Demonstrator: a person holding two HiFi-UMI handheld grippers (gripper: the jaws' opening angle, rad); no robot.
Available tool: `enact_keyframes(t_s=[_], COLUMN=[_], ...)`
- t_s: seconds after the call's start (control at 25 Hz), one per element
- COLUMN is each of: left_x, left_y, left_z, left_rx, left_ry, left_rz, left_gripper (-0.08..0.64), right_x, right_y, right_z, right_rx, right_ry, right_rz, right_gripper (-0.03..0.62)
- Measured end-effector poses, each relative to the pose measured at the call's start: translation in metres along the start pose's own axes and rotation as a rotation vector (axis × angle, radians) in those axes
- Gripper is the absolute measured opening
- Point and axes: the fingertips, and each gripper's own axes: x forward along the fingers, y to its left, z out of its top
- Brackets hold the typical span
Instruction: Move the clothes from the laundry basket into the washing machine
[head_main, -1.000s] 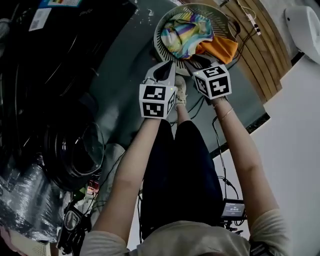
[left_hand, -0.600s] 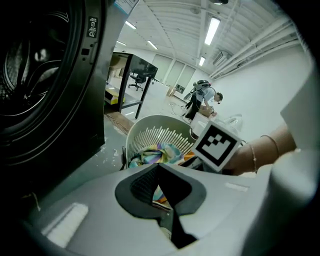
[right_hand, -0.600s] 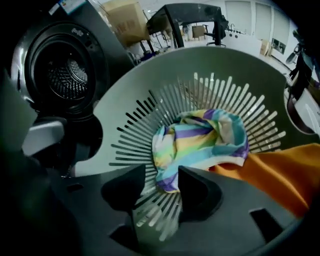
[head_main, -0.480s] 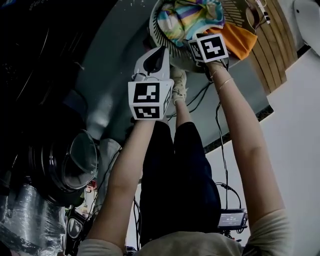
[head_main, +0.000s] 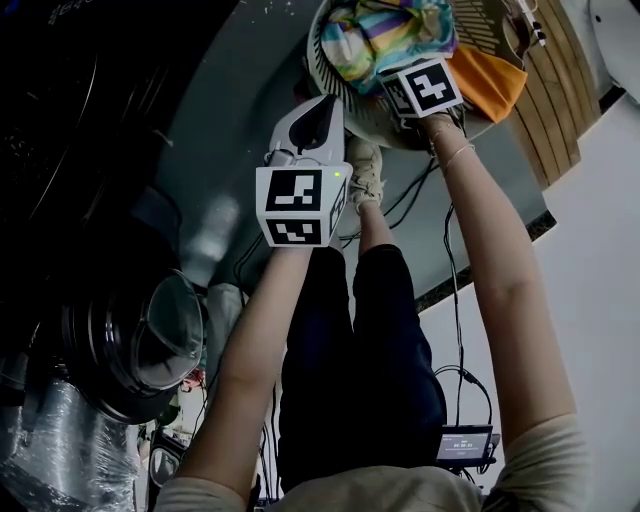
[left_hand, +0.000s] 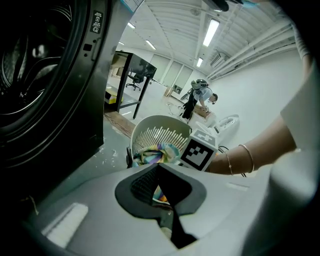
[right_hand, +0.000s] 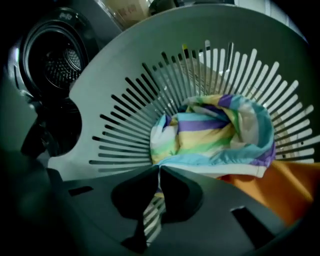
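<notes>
Above the grey floor (head_main: 225, 130), the left gripper (left_hand: 158, 166) hangs closed and empty. The right gripper (right_hand: 159, 169) has just closed on the striped garment (right_hand: 215, 132) by the laundry basket's (right_hand: 125, 90) near rim, beside orange cloth (right_hand: 285, 185). Beyond, the washing machine (right_hand: 57, 60) stands open.

Grey floor (head_main: 220, 130) seen underfoot, flecked with pale specks. Wood-plank strip (head_main: 560, 90) laid alongside; white surface (head_main: 600, 280) seen beyond dark edge. Black cables (head_main: 415, 190) trailed over floor. In left gripper view, large white hall shown: ribbed ceiling (left_hand: 170, 20) lit by long tube lights (left_hand: 210, 31). Dark table (left_hand: 142, 65) and office chair (left_hand: 134, 79) placed far back. Distant person (left_hand: 197, 100) seen bent over.
</notes>
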Motion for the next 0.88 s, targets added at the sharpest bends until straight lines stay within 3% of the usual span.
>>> enact_keyframes(t_s=[0.28,0.4,0.52,0.72,0.88], left_x=[-0.009,-0.012,-0.014,-0.02,-0.016], left_y=[0.001,-0.01,-0.023,-0.035,-0.036], left_z=[0.002,0.01,0.016,0.023,0.034], left_rx=[-0.003,0.019,0.107,0.259,0.378], left_ry=[-0.03,-0.092,-0.147,-0.184,-0.223], left_rz=[-0.019,-0.047,-0.093,-0.132,-0.16], left_gripper=[0.017,0.118,0.195,0.207,0.213], right_x=[-0.069,-0.111,-0.155,-0.207,-0.227], right_y=[0.044,0.065,0.079,0.111,0.156], right_z=[0.033,0.043,0.06,0.071,0.08], right_rx=[-0.074,-0.058,-0.072,-0.148,-0.236], right_ry=[-0.333,-0.489,-0.637,-0.775,-0.842], right_rz=[0.084,0.142,0.186,0.275,0.424], right_gripper=[0.017,0.017,0.015,0.014,0.014])
